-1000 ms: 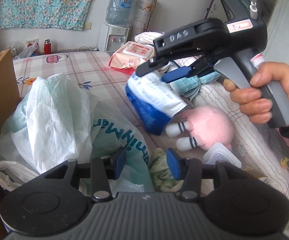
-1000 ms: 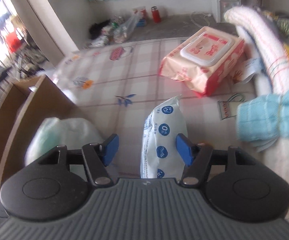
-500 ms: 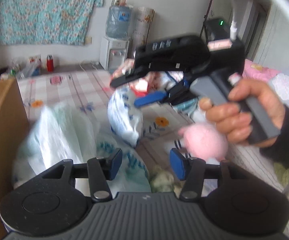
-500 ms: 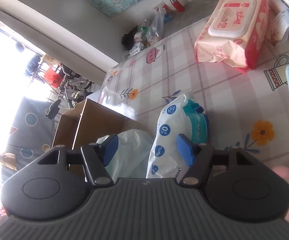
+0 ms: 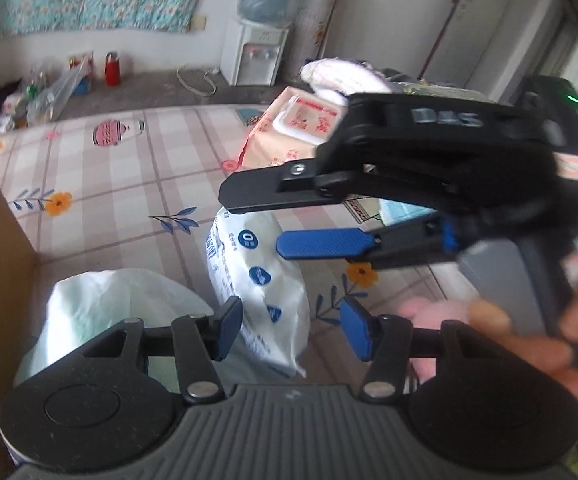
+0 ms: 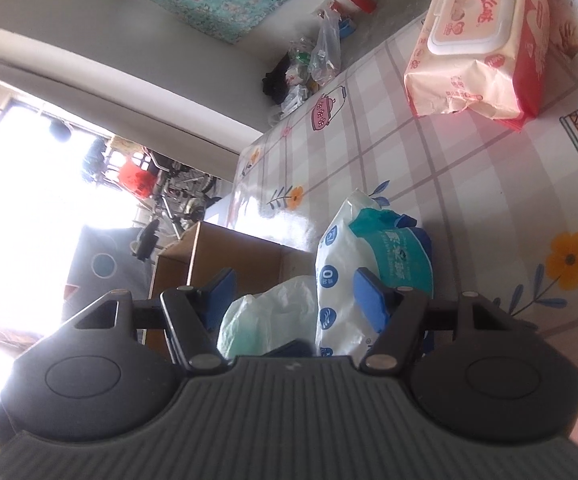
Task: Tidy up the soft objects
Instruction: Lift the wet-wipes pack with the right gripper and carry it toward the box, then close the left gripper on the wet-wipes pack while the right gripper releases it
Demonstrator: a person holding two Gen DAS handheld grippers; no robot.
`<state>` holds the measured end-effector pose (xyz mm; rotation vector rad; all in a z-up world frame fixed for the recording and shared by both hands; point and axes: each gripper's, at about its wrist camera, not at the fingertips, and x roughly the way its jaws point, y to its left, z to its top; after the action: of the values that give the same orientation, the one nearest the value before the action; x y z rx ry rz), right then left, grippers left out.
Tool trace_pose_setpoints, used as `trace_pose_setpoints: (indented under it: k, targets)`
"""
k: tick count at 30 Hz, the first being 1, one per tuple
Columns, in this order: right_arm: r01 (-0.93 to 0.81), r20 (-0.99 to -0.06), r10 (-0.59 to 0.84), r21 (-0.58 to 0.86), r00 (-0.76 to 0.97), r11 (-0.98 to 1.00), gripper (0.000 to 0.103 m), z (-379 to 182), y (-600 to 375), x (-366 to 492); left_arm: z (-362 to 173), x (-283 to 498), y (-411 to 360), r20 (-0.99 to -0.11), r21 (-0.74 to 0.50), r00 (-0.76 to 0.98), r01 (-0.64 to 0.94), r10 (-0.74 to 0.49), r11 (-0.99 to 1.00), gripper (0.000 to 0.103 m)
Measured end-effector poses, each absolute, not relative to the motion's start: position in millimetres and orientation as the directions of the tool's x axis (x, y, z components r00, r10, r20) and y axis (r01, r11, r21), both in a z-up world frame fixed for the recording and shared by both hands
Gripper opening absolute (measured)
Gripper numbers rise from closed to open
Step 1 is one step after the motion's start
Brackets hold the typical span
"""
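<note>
While white-blue soft pack [image 5: 259, 276] lies on patterned bed sheet [image 5: 129, 184] beside cardboard box [image 6: 229, 256], both grippers part-open, empty: right gripper [image 5: 285, 216] hovers above pack, left gripper [image 5: 289, 330] near it. Pink wipes pack [image 6: 473, 40], pink plush [image 5: 437, 314] unsorted far right. Judgement: sorting barely begun.
</note>
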<state>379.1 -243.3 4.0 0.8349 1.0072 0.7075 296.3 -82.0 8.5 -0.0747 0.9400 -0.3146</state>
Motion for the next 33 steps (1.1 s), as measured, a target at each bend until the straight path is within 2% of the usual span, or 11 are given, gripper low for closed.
trace_pose_setpoints:
  k: [3,7,12,16,22,23,25,33]
  targets:
    - [-0.100,-0.405,0.835,0.877,0.374,0.470,0.065,-2,-248,381,2,305,-85,-0.796,-0.180,0.543,0.211,-0.269,0.961,0.047]
    - [-0.055,-0.387,0.825,0.893,0.412,0.446,0.067,-8,-265,383,0,306,-78,-0.797,-0.202,0.539,0.189,-0.274,0.961,0.043]
    - [0.098,-0.494,0.776,0.861,0.392,0.498,0.071,-35,-276,393,1,307,-64,-0.796,-0.252,0.533,0.141,-0.288,0.957,0.042]
    - [0.190,-0.513,0.795,0.858,0.325,0.477,0.076,-63,-269,398,0,310,-52,-0.796,-0.287,0.523,0.116,-0.305,0.951,0.046]
    - [0.247,-0.487,0.832,0.869,0.267,0.429,0.088,-81,-250,397,-5,318,-41,-0.798,-0.354,0.500,0.065,-0.337,0.933,0.050]
    - [0.251,-0.480,0.838,0.872,0.261,0.421,0.089,-84,-248,397,-7,320,-39,-0.796,-0.370,0.496,0.055,-0.347,0.928,0.050]
    - [0.265,-0.451,0.856,0.883,0.254,0.387,0.091,-92,-244,398,-9,323,-37,-0.789,-0.403,0.492,0.037,-0.368,0.915,0.042]
    - [0.238,-0.419,0.859,0.903,0.295,0.359,0.090,-88,-258,389,-2,320,-38,-0.754,-0.463,0.501,0.054,-0.425,0.885,0.035]
